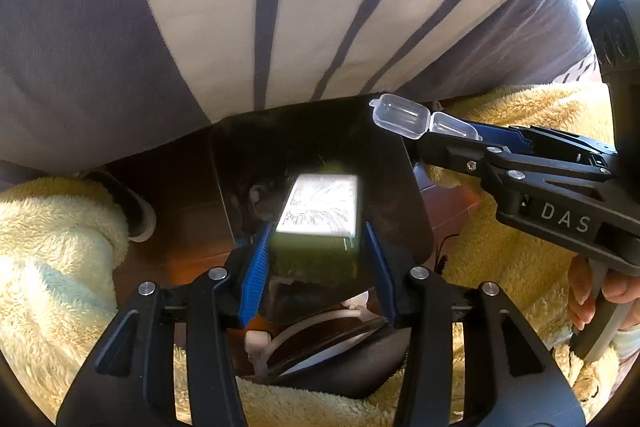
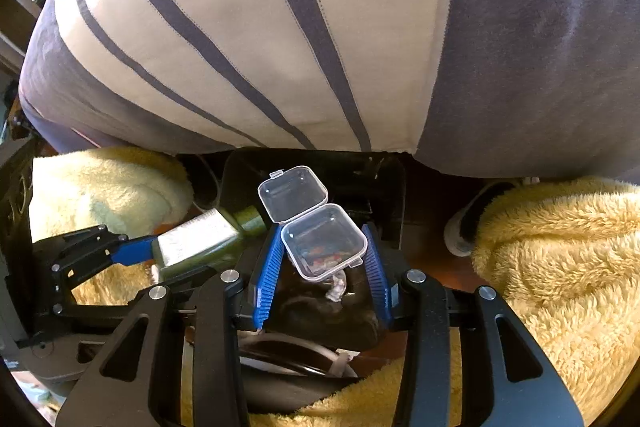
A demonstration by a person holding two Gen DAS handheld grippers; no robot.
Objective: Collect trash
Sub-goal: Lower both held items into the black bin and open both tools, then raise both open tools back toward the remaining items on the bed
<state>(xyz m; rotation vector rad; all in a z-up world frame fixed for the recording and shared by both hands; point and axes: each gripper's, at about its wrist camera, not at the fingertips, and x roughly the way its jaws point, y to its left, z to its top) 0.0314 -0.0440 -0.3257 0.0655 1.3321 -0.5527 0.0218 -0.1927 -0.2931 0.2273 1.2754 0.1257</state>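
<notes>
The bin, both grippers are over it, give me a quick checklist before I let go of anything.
1. Green box between left gripper fingers: ok.
2. Clear case between right gripper fingers: ok.
3. Both items over the black bin: ok.
4. Case lid shut: not ok, it hangs open.
5. Case empty: not ok, small bits inside.
6. Room left in bin: cannot tell.

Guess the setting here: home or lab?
Likely a home, perhaps a bedroom or living room. A striped cushion or bedding fills the background, a fluffy yellow blanket lies on both sides, and a dark bin sits on a wooden floor between them.
</notes>
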